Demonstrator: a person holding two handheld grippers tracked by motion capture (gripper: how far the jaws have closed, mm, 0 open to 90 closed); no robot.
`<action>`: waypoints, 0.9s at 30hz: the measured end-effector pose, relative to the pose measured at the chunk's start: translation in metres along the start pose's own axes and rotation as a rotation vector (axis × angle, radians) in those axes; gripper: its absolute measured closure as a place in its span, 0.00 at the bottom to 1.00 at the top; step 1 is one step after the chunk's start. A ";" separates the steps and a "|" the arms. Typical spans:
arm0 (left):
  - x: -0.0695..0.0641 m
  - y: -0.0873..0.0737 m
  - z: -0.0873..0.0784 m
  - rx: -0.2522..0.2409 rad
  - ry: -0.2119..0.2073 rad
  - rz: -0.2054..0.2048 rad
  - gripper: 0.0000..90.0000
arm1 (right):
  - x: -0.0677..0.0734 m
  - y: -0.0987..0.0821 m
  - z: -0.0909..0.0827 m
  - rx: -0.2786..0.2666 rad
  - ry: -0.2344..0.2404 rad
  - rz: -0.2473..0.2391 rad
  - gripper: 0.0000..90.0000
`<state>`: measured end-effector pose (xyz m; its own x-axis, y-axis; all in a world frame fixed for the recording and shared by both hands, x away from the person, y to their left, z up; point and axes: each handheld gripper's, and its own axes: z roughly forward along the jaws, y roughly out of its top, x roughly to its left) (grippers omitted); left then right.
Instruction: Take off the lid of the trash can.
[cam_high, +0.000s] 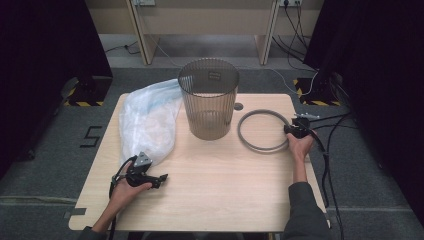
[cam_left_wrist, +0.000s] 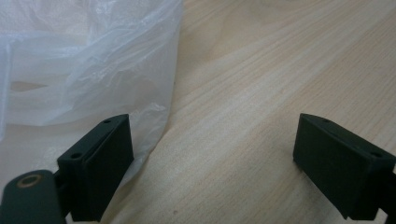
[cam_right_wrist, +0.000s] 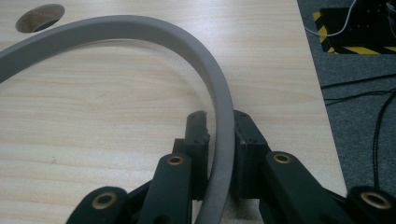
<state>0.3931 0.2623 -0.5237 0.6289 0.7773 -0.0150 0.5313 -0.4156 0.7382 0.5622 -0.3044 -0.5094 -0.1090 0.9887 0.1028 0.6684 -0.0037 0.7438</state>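
Grasp stage: we close the right hand-held gripper (cam_right_wrist: 219, 135) on the grey ring (cam_right_wrist: 154, 35) lying right of the bin (cam_high: 208, 97) on the worktop (cam_high: 215, 190). The left hand-held gripper (cam_left_wrist: 212, 163) gapes empty beside the plastic bag (cam_left_wrist: 84, 60). Next, we judge, comes lifting the ring.

**Greys and pale wood**

A grey ring (cam_high: 263, 131) lies at three o'clock of a smoky, finely ribbed translucent bin (cam_high: 208, 98). At nine o'clock, a milky-white plastic bag (cam_high: 149, 119) faintly tinged blue. Light wood-grain table (cam_high: 215, 190); black grippers; yellow-black hazard stripes (cam_high: 83, 103) beyond.
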 end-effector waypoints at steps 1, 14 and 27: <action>0.000 0.000 0.000 0.000 0.000 0.000 0.12 | 0.001 0.000 0.000 -0.001 0.001 0.000 0.87; 0.000 0.000 0.000 0.001 0.000 0.002 0.12 | 0.022 0.009 -0.036 -0.097 0.014 -0.050 0.56; 0.000 0.000 0.000 0.001 0.000 0.001 0.12 | 0.068 -0.032 -0.076 -0.116 0.132 -0.140 0.31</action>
<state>0.3931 0.2623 -0.5237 0.6297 0.7767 -0.0143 0.5312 -0.4171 0.7375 0.4775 -0.2485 -0.4764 -0.2953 0.9526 0.0735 0.5514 0.1071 0.8273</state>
